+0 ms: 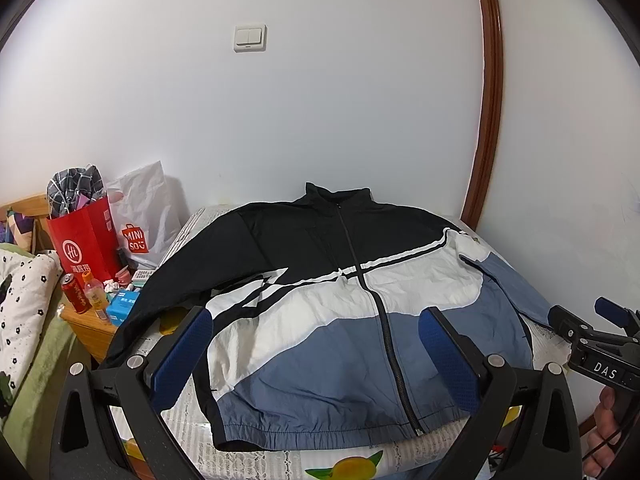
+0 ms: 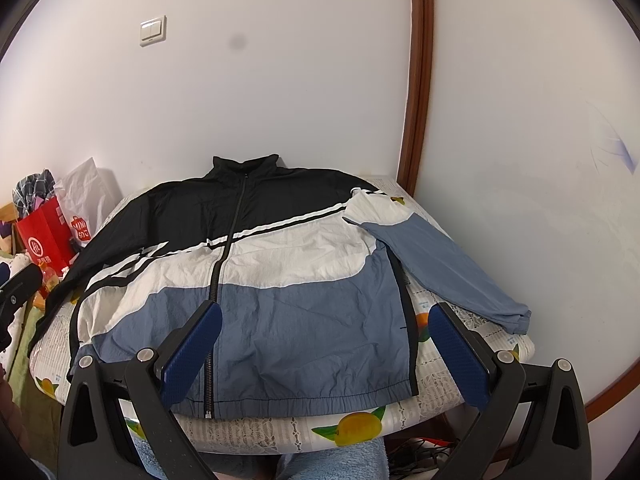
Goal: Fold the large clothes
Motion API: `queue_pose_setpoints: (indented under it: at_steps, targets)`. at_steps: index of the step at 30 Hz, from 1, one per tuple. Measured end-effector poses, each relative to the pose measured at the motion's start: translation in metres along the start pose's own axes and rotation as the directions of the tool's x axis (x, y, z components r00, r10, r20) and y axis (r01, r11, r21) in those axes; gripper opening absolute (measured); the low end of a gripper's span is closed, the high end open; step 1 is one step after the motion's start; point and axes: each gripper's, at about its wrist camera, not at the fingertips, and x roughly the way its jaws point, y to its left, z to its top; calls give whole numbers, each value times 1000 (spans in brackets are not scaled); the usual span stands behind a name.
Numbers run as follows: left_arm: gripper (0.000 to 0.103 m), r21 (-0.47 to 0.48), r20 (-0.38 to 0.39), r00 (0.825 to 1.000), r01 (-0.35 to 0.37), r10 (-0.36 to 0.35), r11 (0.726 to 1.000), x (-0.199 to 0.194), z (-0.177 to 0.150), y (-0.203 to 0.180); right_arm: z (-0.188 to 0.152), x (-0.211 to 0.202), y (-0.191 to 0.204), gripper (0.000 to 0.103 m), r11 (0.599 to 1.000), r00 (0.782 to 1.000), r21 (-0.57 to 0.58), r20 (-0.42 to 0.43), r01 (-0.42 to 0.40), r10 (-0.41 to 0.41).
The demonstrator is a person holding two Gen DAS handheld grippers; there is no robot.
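A zipped jacket (image 1: pixel 340 312), black on top, white in the middle and blue at the bottom, lies flat, front up, on a small table; it also shows in the right wrist view (image 2: pixel 280 296). Its blue right sleeve (image 2: pixel 448 268) lies spread out to the side; its black left sleeve (image 1: pixel 168 280) hangs off the left edge. My left gripper (image 1: pixel 316 356) is open and empty, above the jacket's lower left part. My right gripper (image 2: pixel 324 344) is open and empty, above the lower right hem, and shows at the right edge of the left wrist view (image 1: pixel 592 320).
The table carries a lace cloth with a fruit print (image 2: pixel 360 424). To the left stands a wooden nightstand (image 1: pixel 92 328) with a red paper bag (image 1: pixel 86 240), a white bag (image 1: pixel 140 216), a can and a bottle. A bed (image 1: pixel 24 312) lies at far left. A white wall is behind.
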Motion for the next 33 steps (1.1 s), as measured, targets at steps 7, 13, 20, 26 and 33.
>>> queue_pose_setpoints:
  at_steps: [7,13,20,26,33]
  targets:
    - [103,-1,1,1000,-1,1,1000,0,0,1,0,0,1,102,1000,1000,0,0,1,-1]
    - [103,-5,11,1000,0,0,1000,-4,-1,7,0,0,0,102,1000,1000,-1,0,1,-1]
    - [103,-8,-1,1000,3,-3,1000,6,0,11,0,9,1,102,1000,1000,-13,-16,-8,8]
    - [103,-17,-48,999,-1,0,1000,34,-2,25,6,48,-1,102,1000,998,-27,-62,-16,14]
    - [103,-59,-96,995,-30,24,998,65,3,63,19,90,4,102,999,992,-33,-125,24,-28]
